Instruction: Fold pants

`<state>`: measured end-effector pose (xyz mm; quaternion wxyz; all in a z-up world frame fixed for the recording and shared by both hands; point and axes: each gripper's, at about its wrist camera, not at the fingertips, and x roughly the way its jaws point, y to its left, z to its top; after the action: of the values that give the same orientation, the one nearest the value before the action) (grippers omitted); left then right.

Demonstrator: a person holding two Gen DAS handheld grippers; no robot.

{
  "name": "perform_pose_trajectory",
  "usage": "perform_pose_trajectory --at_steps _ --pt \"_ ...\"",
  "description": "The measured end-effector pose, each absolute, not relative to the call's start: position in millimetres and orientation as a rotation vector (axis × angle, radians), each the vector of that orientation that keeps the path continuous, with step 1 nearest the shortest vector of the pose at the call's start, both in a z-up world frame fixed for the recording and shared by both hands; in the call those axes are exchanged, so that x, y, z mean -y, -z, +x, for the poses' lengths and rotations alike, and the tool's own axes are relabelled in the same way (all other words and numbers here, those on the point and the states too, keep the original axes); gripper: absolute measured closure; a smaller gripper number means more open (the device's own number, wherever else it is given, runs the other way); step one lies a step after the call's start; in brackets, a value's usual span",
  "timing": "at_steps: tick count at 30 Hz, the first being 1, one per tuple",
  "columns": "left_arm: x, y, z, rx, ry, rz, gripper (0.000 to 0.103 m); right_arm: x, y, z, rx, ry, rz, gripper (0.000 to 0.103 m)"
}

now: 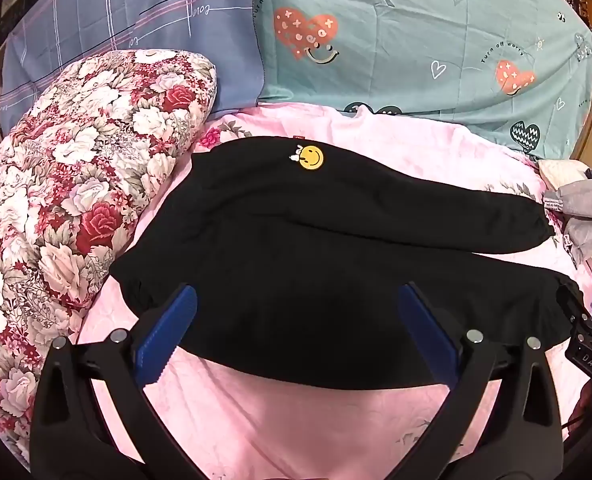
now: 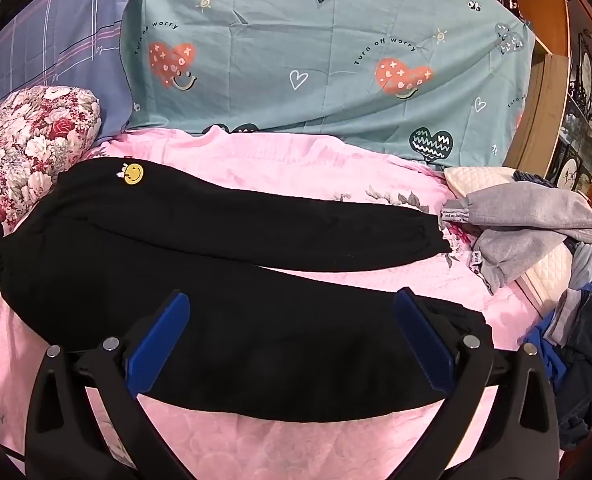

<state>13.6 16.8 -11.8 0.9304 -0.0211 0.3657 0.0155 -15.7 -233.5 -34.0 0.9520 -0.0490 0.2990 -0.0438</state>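
Observation:
Black pants [image 1: 296,220] lie flat on the pink sheet [image 1: 296,432], waist to the left and both legs running right, slightly spread. A yellow smiley patch [image 1: 311,157] marks the far hip. My left gripper [image 1: 296,288] is open over the near hip, its blue pads [image 1: 172,332] wide apart and pinching nothing. My right gripper [image 2: 292,292] is open too, above the near leg of the pants [image 2: 256,220] close to its cuff. The patch [image 2: 133,174] shows at the far left in the right wrist view. Part of the right gripper [image 1: 591,344] shows at the left wrist view's right edge.
A floral quilt roll [image 1: 56,200] borders the waist end on the left. Teal [image 1: 415,40] and blue plaid [image 1: 116,20] pillows line the far side. A grey garment [image 2: 527,224] lies beyond the cuffs, more clothes [image 2: 583,340] are heaped at the right, and a wooden cabinet [image 2: 547,80] stands behind.

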Motion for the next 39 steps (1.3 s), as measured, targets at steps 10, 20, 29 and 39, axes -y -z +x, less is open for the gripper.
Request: perform_pose_trajectory --at_steps 10,20,29,39 --pt "-15.9 5.1 11.2 -0.739 -0.029 -0.037 0.002 231.3 33.0 -16.5 -0.599 0.089 -0.1 0.001" --pt "-14.3 2.9 11.2 -0.74 -0.033 -0.038 0.002 232.4 31.9 -18.5 -0.576 0.091 -0.103 0.001" --pt "-14.5 4.2 11.3 -0.747 -0.033 -0.044 0.002 231.4 31.5 -19.1 -0.574 0.091 -0.102 0.001" --pt "-13.0 4.9 11.5 -0.749 -0.033 -0.043 0.002 233.6 33.6 -18.0 -0.61 0.088 -0.09 0.001"
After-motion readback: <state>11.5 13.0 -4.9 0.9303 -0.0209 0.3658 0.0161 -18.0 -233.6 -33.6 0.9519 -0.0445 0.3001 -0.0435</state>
